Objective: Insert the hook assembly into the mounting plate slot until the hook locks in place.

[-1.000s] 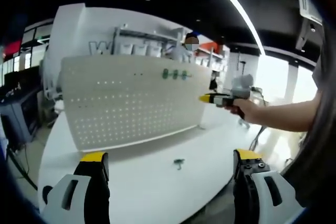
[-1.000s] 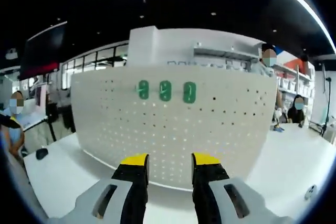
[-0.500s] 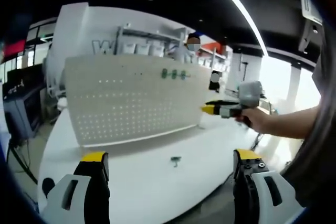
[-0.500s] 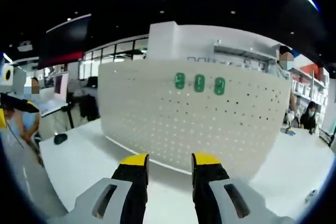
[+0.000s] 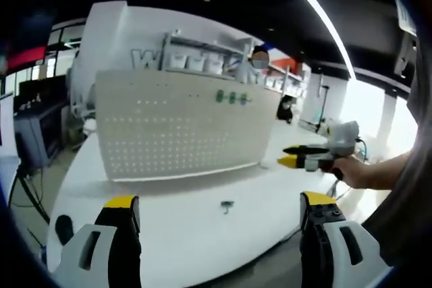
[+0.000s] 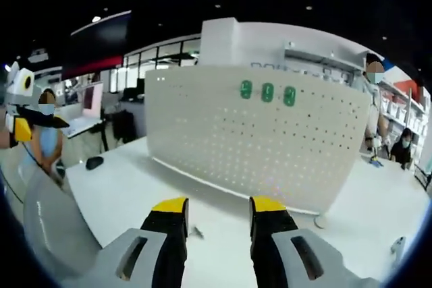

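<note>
- The white pegboard mounting plate [image 5: 182, 123] stands upright on the white table [image 5: 175, 234]. In the right gripper view the same plate [image 6: 263, 143] rises behind the jaws.
- Three green hooks [image 5: 231, 97] sit in a row near the plate's top edge, right of centre. In the right gripper view they [image 6: 268, 92] also sit side by side near the top.
- A small dark hook assembly [image 5: 227, 205] lies loose on the table in front of the plate, apart from it. In the right gripper view a small dark part [image 6: 196, 232] lies on the table just beside the left jaw tip; fine detail cannot be made out.
- The left gripper [image 5: 219, 204] is wide open: its yellow-tipped jaws stand far apart at the bottom of the left gripper view, with nothing between them. The hook assembly lies beyond the gap, untouched.
- The right gripper [image 6: 216, 206] has its jaws part open, with a moderate gap and nothing held.
- The right gripper [image 5: 297, 155] also enters the left gripper view from the right, held in a person's hand [image 5: 351, 170], clear of the plate and above the table edge. Its yellow tips stand slightly apart and grip nothing.
- A dark computer mouse [image 6: 94, 162] rests on the table far to the left in the right gripper view.
</note>
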Available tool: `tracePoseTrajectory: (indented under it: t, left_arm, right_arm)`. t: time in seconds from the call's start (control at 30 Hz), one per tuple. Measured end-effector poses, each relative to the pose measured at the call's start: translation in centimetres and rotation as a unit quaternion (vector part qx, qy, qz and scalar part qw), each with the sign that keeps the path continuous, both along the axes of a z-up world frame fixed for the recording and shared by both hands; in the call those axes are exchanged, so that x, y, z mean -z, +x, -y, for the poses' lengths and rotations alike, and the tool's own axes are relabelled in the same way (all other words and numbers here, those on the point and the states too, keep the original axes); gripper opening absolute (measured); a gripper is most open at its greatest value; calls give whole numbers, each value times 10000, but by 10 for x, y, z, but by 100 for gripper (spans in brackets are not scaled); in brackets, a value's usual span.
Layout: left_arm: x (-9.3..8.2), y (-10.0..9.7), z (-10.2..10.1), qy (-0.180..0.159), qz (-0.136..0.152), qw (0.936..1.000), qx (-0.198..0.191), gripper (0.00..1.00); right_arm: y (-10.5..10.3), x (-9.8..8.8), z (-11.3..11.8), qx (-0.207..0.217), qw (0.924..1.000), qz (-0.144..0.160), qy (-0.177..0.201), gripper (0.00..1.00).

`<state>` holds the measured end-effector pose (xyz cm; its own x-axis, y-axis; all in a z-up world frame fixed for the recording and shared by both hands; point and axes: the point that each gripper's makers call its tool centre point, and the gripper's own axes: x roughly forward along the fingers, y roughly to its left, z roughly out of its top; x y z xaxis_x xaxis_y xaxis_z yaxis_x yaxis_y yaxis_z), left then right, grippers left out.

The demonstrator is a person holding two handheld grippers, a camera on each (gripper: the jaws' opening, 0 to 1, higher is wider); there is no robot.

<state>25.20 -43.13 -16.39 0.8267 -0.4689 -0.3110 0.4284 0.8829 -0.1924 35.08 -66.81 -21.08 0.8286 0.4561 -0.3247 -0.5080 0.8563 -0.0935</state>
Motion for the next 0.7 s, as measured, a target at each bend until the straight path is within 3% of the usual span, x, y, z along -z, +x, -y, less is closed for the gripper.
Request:
tracePoseTrajectory:
  t: [0.43,0.7]
  left_arm:
    - [-5,2,8,100,47,9996,-245,100]
    - [0,3,14,189,24,9997,-169,100]
  right_arm:
    - [-29,12,-23,-725,9973,-64,-139,36]
    - [-39,16,-21,-691,9975,-111,18,37]
